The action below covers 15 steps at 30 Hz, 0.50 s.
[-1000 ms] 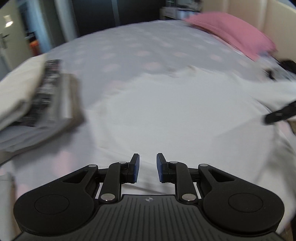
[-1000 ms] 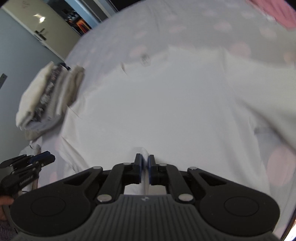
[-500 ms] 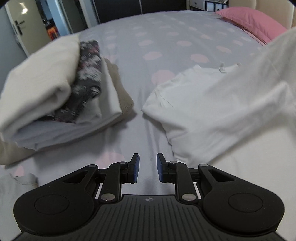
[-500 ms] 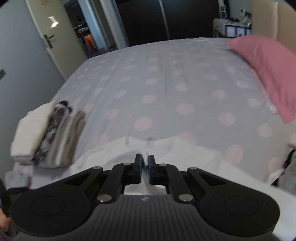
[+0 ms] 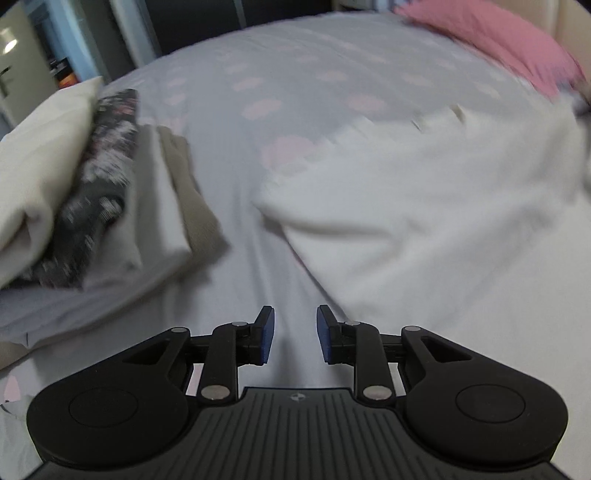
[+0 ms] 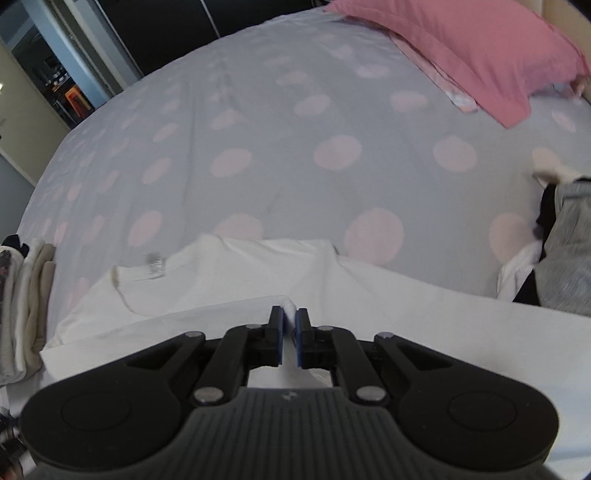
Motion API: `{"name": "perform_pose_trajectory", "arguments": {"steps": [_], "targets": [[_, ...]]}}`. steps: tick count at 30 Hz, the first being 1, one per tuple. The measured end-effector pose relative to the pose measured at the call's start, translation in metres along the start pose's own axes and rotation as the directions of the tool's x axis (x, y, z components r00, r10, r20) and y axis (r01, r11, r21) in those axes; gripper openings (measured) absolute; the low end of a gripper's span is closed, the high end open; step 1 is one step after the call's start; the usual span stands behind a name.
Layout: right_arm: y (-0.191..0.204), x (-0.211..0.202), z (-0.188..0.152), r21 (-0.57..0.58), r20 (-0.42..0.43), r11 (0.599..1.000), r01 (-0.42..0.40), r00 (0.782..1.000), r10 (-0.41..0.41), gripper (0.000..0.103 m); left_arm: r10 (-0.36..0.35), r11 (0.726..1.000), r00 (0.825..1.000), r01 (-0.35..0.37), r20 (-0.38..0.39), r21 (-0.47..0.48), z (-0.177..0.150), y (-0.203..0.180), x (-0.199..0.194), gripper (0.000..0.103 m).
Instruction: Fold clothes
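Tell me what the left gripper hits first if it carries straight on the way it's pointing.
Most likely bare bedsheet. The left gripper, its jaws opening with nothing between them, aims at the strip between the folded stack and the white garment. The garment's edge lies just to the right; blur makes depth uncertain.

Polka-dot bed (image 6: 258,122), pink pillow (image 6: 461,40), dark doorway (image 6: 155,29)

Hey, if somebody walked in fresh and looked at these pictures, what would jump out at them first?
Probably the white garment spread over the near side of the polka-dot bed, its edge pinched in the right tongs. Next, the pink pillow at the far right corner. Then the stack of folded clothes on the left, near the left tongs, whose jaws are opening with nothing between them.
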State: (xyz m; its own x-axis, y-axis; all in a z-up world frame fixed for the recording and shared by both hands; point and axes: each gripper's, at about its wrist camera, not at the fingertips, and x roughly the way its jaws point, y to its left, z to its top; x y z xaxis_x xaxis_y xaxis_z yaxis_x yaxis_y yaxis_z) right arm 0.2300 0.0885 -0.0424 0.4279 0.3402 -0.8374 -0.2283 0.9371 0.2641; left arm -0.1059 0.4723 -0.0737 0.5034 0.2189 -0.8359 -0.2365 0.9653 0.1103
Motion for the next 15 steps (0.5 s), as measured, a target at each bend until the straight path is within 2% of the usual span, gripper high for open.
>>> {"name": "perform_pose_trajectory", "arguments": {"steps": [2,3,5,7,8,12,15], "targets": [[-0.007,0.007,-0.002,0.009,-0.003,1.000,-0.004,1.000,0.004,0.008,-0.024,0.994,1.000,0.025,0.009,-0.102,0.018,0.017,0.007,0.026],[-0.009,0.008,-0.002,0.010,-0.005,1.000,-0.006,1.000,0.006,0.008,-0.045,0.981,0.999,0.047,0.017,-0.187,0.027,0.028,0.013,0.027],[-0.012,0.009,-0.001,0.012,-0.011,1.000,-0.006,1.000,0.006,0.008,-0.091,0.929,0.995,0.095,0.027,-0.359,0.040,0.049,0.024,0.033],[-0.013,0.009,-0.001,0.010,-0.019,1.000,-0.006,1.000,0.007,0.008,-0.100,0.872,0.994,0.110,0.046,-0.477,0.050,0.065,0.034,0.035],[-0.014,0.010,-0.001,0.007,-0.022,1.000,-0.012,1.000,0.012,0.008,-0.107,0.854,0.993,0.118,0.051,-0.506,0.054,0.070,0.039,0.036],[-0.017,0.012,0.000,-0.008,-0.031,0.999,-0.033,0.999,0.033,0.008,-0.097,0.836,0.995,0.074,-0.013,-0.544,0.074,0.075,0.063,0.038],[-0.018,0.014,0.000,-0.022,-0.039,0.999,-0.039,0.999,0.038,0.008,-0.139,0.809,0.990,0.097,-0.028,-0.580,0.084,0.077,0.078,0.038]]}}
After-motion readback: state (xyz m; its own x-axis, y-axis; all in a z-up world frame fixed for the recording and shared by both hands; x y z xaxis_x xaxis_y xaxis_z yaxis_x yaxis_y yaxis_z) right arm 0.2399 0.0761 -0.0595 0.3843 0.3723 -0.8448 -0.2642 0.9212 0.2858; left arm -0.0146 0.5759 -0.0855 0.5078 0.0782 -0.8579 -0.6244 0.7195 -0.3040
